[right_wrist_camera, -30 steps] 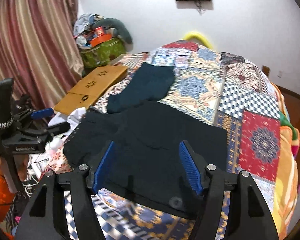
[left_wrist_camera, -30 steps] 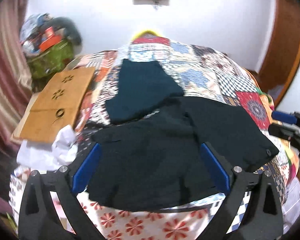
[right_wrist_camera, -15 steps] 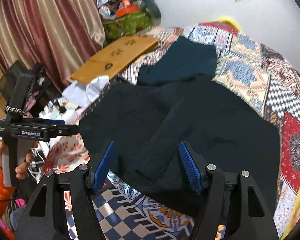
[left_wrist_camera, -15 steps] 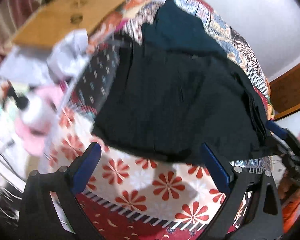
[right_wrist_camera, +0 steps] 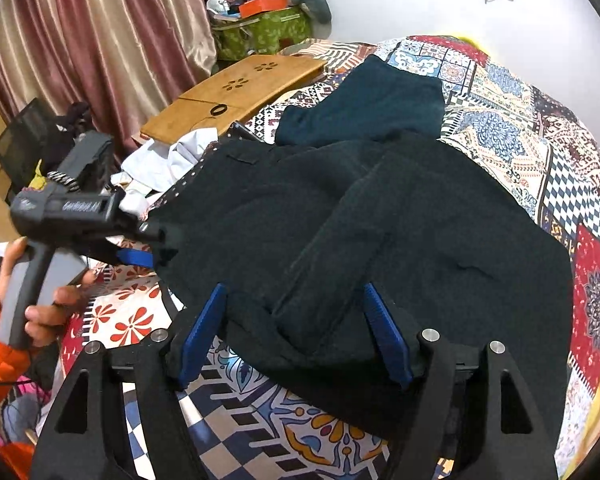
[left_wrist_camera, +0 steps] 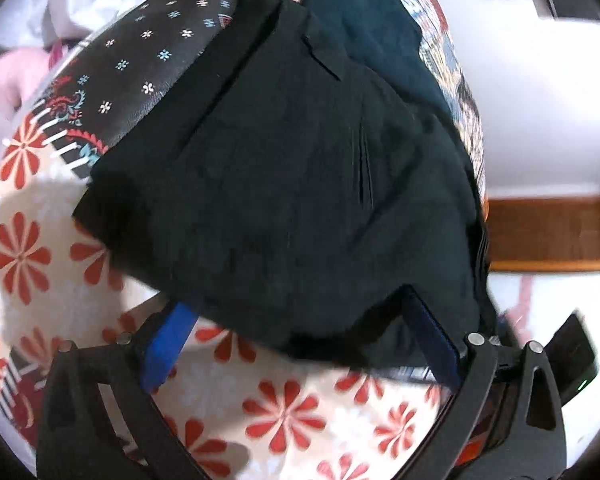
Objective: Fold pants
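Observation:
Black pants [right_wrist_camera: 400,232] lie spread and partly folded on a patchwork bedspread [right_wrist_camera: 512,128]; they fill the left wrist view [left_wrist_camera: 284,184] too. My left gripper [left_wrist_camera: 300,316] is open, its blue pads either side of the pants' near edge; it also shows in the right wrist view [right_wrist_camera: 140,256], at the pants' left edge. My right gripper [right_wrist_camera: 296,312] is open, its jaws standing around the pants' front edge over a folded strip. A dark teal garment [right_wrist_camera: 372,104] lies behind the pants.
A wooden lap board [right_wrist_camera: 236,88] lies at the bed's left side beside white cloth [right_wrist_camera: 168,160]. A green box with clutter [right_wrist_camera: 260,28] stands by the curtain [right_wrist_camera: 100,32]. A flowered sheet [left_wrist_camera: 60,264] hangs over the bed's edge.
Both grippers have moved down and closer to the pants. The left gripper has swung toward the pants' left edge, so its view has tilted. Both stay open.

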A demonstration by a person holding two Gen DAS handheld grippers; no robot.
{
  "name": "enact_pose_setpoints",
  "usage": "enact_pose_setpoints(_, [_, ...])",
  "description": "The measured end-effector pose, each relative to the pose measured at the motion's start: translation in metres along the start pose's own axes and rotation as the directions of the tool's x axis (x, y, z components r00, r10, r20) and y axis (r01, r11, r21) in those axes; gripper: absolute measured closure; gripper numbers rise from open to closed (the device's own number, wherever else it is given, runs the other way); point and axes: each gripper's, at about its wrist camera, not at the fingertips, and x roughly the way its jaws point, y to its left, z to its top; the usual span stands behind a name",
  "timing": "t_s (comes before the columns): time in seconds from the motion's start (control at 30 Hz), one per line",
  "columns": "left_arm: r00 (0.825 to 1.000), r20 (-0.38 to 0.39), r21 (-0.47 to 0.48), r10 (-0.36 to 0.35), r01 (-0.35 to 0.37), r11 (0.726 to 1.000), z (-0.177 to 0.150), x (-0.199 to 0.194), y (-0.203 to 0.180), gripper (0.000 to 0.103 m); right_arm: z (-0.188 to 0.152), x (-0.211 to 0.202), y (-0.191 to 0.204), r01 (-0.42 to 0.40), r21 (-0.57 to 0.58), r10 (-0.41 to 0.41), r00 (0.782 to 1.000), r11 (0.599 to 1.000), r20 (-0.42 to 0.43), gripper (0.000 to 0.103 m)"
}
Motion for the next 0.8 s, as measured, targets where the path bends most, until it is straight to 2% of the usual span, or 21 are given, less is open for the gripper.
enact_pose_setpoints(0.1, [1.000,0.009,-0.038,-0.025,0.026,0.999,0.008,0.006,0.001,0.003,-0.001,0.000,-0.002,-0.021,0.020,0.021,1.000,1.000,0.008,0.034])
enact_pose_setpoints(0.13, [1.000,0.004,-0.056,-0.021,0.021,0.998,0.010,0.009,0.000,0.006,-0.001,-0.001,-0.003,-0.029,0.028,0.028,1.000,0.999,0.011,0.034])
enact_pose_setpoints(0.27, [0.996,0.027,-0.091,0.081,-0.078,0.993,0.012,0.007,-0.005,0.045,-0.001,-0.001,-0.005,-0.046,0.045,0.045,0.999,0.998,0.016,0.034])
enact_pose_setpoints(0.3, [0.995,0.031,-0.092,0.092,-0.088,0.992,0.013,0.005,-0.007,0.050,-0.001,-0.001,-0.005,-0.046,0.046,0.046,0.999,0.998,0.016,0.034])
enact_pose_setpoints(0.37, [0.993,0.043,-0.086,0.111,-0.107,0.991,0.009,-0.002,-0.010,0.069,-0.001,-0.002,-0.005,-0.046,0.047,0.045,0.999,0.998,0.017,0.034])
enact_pose_setpoints(0.43, [0.991,0.058,-0.062,0.118,-0.115,0.991,0.008,-0.009,-0.016,0.078,-0.001,-0.003,-0.006,-0.047,0.050,0.046,0.999,0.998,0.016,0.034])
enact_pose_setpoints(0.53, [0.992,0.071,-0.035,0.102,-0.099,0.994,0.007,-0.024,-0.023,0.083,0.000,-0.005,-0.009,-0.052,0.073,0.051,0.999,0.996,0.013,0.034])
enact_pose_setpoints(0.6, [0.986,0.111,0.012,0.124,-0.126,0.992,0.005,-0.035,-0.038,0.084,0.001,-0.010,-0.014,-0.060,0.099,0.058,0.998,0.993,0.021,0.035])
enact_pose_setpoints(0.7, [0.958,0.214,0.127,0.188,-0.219,0.967,0.002,-0.055,-0.069,0.086,0.000,-0.024,-0.026,-0.063,0.152,0.055,0.997,0.986,0.055,0.034])
enact_pose_setpoints(0.8, [0.922,0.323,0.229,0.214,-0.295,0.928,-0.004,-0.072,-0.108,0.087,-0.004,-0.046,-0.041,-0.044,0.188,0.026,0.995,0.981,0.097,0.035])
